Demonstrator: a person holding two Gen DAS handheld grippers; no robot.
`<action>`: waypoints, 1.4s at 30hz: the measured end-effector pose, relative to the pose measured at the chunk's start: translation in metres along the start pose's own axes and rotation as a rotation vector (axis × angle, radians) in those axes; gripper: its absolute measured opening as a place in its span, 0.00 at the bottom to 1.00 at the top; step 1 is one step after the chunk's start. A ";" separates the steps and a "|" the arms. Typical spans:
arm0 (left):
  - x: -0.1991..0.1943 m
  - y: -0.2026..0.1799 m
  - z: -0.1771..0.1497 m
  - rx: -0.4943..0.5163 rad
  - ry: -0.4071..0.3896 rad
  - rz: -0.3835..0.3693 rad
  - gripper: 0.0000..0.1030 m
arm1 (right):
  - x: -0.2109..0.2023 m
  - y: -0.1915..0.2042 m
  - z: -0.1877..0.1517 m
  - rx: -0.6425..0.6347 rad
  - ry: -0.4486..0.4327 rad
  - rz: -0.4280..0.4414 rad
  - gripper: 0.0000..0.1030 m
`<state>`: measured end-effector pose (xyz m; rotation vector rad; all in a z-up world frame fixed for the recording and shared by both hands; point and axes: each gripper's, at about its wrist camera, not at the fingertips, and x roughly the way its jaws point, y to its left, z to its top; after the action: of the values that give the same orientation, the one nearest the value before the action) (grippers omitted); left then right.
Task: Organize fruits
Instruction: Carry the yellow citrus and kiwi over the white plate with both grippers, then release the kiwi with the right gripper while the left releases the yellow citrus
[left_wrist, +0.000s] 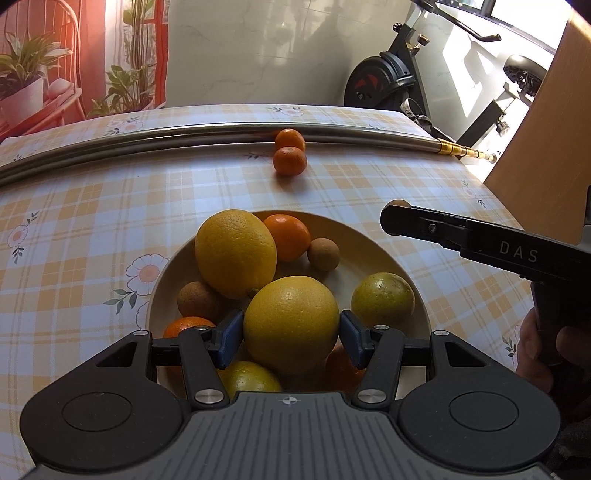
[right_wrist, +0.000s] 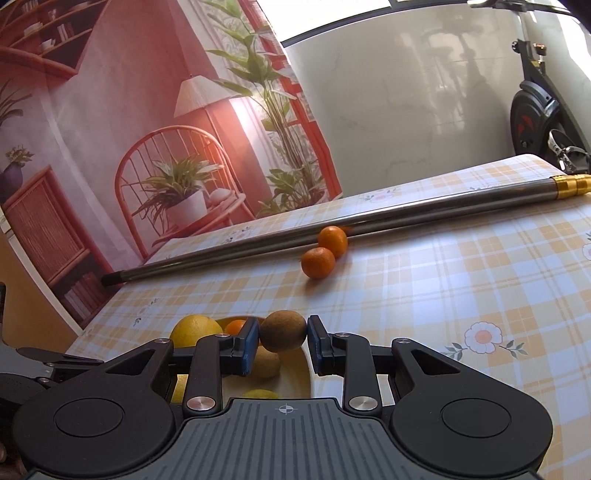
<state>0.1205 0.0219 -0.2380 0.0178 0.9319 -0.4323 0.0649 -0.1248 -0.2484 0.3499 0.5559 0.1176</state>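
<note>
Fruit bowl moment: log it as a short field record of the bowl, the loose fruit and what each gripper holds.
surface: checked tablecloth
bowl: cream bowl, holds yellow citrus, small oranges and brown fruits
left gripper: pads on both sides of a large yellow citrus over the bowl
right gripper: shut on a small brown fruit, at the bowl's edge
loose fruit: two mandarins on the cloth beside a metal pole

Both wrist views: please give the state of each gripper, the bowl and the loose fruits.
left gripper: shut on large yellow citrus, over the bowl.
right gripper: shut on small brown fruit.
bowl: holds several fruits.
two mandarins: loose on the tablecloth, by the metal pole.
</note>
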 end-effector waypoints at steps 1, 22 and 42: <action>0.000 0.000 0.000 -0.003 -0.001 -0.002 0.57 | 0.000 0.000 -0.001 -0.002 0.002 0.001 0.25; -0.048 0.025 0.006 -0.144 -0.227 0.045 0.58 | 0.011 0.017 -0.005 -0.043 0.059 0.015 0.25; -0.059 0.053 0.000 -0.290 -0.268 0.108 0.58 | 0.049 0.053 -0.003 -0.170 0.164 0.027 0.25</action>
<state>0.1096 0.0914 -0.2015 -0.2479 0.7183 -0.1906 0.1040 -0.0647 -0.2567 0.1835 0.6984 0.2197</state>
